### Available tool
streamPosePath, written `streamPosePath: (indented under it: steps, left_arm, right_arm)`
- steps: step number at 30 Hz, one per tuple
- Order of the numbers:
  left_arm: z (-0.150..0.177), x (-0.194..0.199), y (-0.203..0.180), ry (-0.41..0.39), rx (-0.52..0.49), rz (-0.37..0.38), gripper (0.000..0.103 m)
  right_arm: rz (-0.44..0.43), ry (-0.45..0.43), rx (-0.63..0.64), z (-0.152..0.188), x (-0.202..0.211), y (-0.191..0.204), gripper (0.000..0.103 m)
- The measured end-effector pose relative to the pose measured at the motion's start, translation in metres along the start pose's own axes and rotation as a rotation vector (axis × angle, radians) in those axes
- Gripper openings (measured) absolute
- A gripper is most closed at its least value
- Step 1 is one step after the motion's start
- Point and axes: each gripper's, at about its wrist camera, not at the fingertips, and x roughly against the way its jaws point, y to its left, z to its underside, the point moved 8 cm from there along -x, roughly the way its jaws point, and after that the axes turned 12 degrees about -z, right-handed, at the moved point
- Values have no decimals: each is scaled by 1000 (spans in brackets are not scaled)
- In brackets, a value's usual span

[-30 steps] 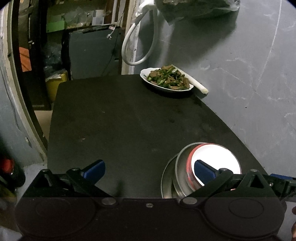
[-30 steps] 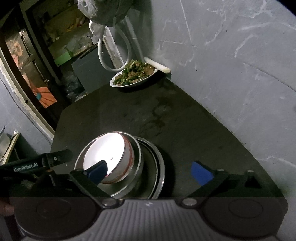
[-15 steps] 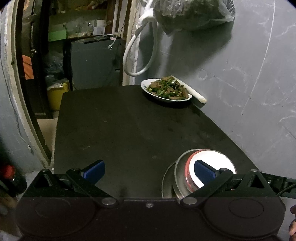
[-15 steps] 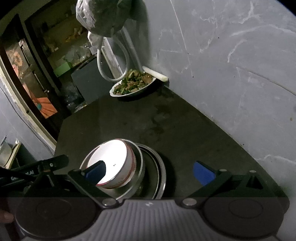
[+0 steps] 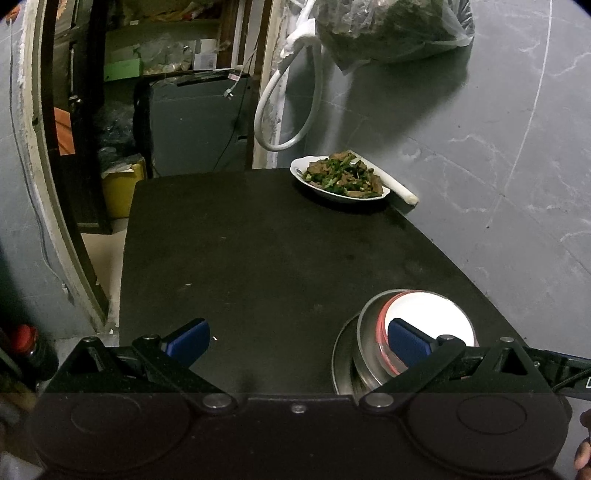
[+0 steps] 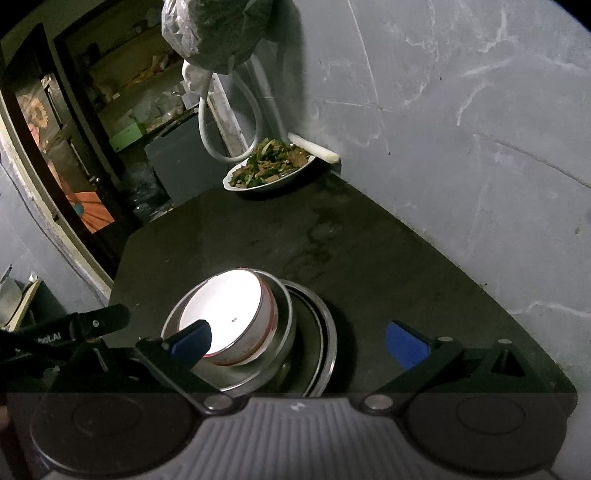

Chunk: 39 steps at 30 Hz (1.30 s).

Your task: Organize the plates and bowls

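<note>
Left gripper (image 5: 297, 338): jaws spread wide, nothing between them, held above the near edge of the black table (image 5: 266, 258). Its right blue pad (image 5: 408, 341) sits in front of the stack, apparently above it and not touching.

Right gripper (image 6: 297, 341): jaws likewise wide apart and empty. Its left blue pad (image 6: 190, 341) overlaps the white bowl's near rim in view; contact cannot be judged from this angle.

Stack, near the table's front corner on the wall side: one white bowl (image 6: 227, 314) with a red rim band, nested in one steel bowl (image 6: 280, 325), resting on steel plates (image 6: 325, 332). At least one plate, possibly two; rims are hard to separate in the dim light.

Far corner of the table, well apart from the stack: one white plate of food (image 5: 341, 179), greens and brown pieces. One pale white stalk (image 5: 400, 190) lies just beside it, against the grey wall (image 5: 498, 147).

One plastic bag (image 5: 391, 29) hangs on the wall above that plate.
</note>
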Motion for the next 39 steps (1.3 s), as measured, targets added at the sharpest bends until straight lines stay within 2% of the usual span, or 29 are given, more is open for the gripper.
streamPosePath:
  steps: [9, 16, 26, 31, 39]
  left_arm:
    - [0, 4, 2, -13, -2, 21, 102]
    - [-3, 14, 8, -39, -11, 68, 102]
    - [-3, 40, 28, -83, -38, 138, 102]
    - [-2, 59, 41, -124, -55, 162, 102]
    - [17, 90, 74, -166, -39, 182, 102]
  right_arm:
    - [24, -11, 23, 2, 6, 6, 103]
    - [59, -52, 24, 0, 19, 13, 103]
    - [128, -139, 25, 10, 52, 46, 103]
    - [135, -183, 26, 19, 65, 67, 103]
    - [148, -239, 31, 39, 83, 98, 103]
